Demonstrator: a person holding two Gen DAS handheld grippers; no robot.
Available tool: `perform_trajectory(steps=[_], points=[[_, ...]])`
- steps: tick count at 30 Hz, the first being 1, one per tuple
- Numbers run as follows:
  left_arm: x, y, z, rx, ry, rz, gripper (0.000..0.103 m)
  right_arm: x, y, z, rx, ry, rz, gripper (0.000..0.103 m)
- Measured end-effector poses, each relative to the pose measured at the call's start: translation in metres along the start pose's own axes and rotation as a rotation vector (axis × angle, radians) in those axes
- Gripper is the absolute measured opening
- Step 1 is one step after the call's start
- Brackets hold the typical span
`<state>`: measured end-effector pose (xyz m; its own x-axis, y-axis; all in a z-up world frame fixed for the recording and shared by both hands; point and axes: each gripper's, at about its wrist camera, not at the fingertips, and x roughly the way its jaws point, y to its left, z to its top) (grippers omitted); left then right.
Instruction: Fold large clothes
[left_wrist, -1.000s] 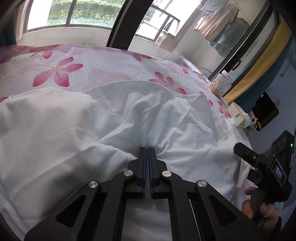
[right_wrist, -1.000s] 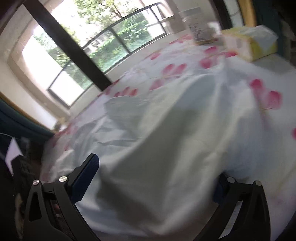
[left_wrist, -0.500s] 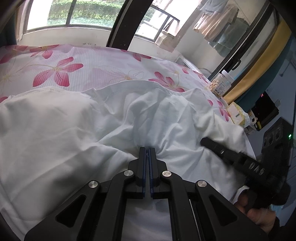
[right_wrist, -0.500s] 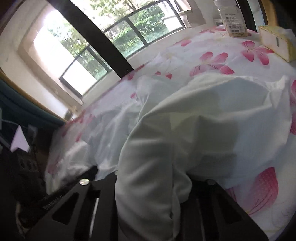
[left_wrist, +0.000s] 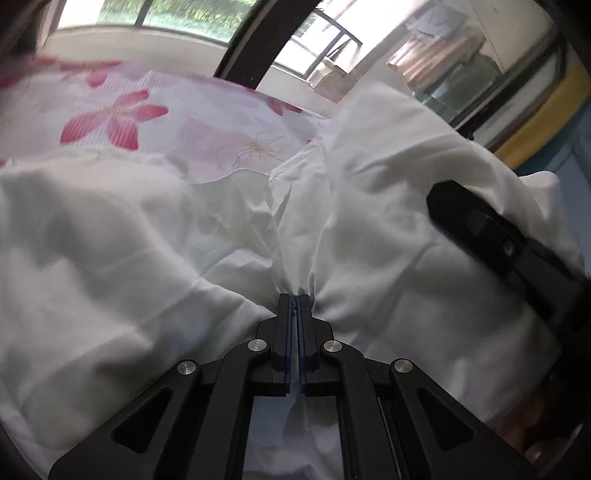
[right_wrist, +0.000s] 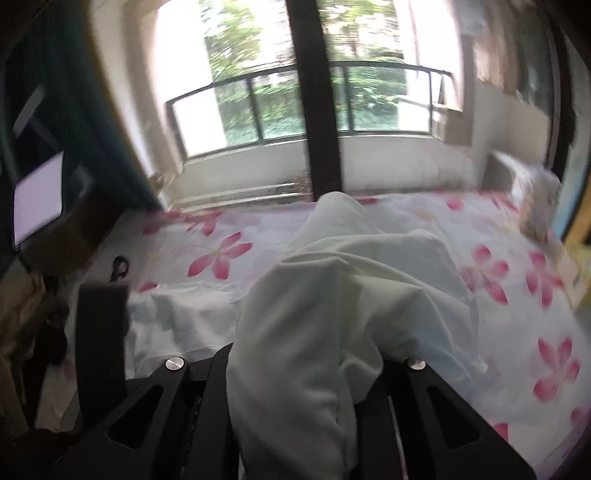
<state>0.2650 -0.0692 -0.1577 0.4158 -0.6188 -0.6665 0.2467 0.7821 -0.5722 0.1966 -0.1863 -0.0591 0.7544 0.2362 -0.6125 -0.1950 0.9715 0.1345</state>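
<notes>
White garment lay on the floral bed sheet. Left gripper was pinched on it; right gripper had just closed, clamping a raised bunch. Thick bunch risked slipping, skewing the fold.

A bed covered by a pale sheet printed with pink flowers. A large white garment lies crumpled across it. Near the left edge sits a small dark object, too blurred to identify.
</notes>
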Motion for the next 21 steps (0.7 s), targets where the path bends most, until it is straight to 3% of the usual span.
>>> perform_trajectory(steps=[4,9,21], points=[[-0.020,0.019,-0.001,-0.093,-0.011,-0.018,0.003,0.008,0.033,-0.002,-0.108,0.022,0.002,0.013],[-0.074,0.043,-0.015,-0.150,-0.089,-0.008,0.003,0.021,0.056,-0.011,-0.185,0.066,-0.001,0.013],[-0.212,0.099,-0.037,-0.187,-0.323,0.195,0.004,0.052,0.132,-0.039,-0.379,0.159,-0.005,0.013]])
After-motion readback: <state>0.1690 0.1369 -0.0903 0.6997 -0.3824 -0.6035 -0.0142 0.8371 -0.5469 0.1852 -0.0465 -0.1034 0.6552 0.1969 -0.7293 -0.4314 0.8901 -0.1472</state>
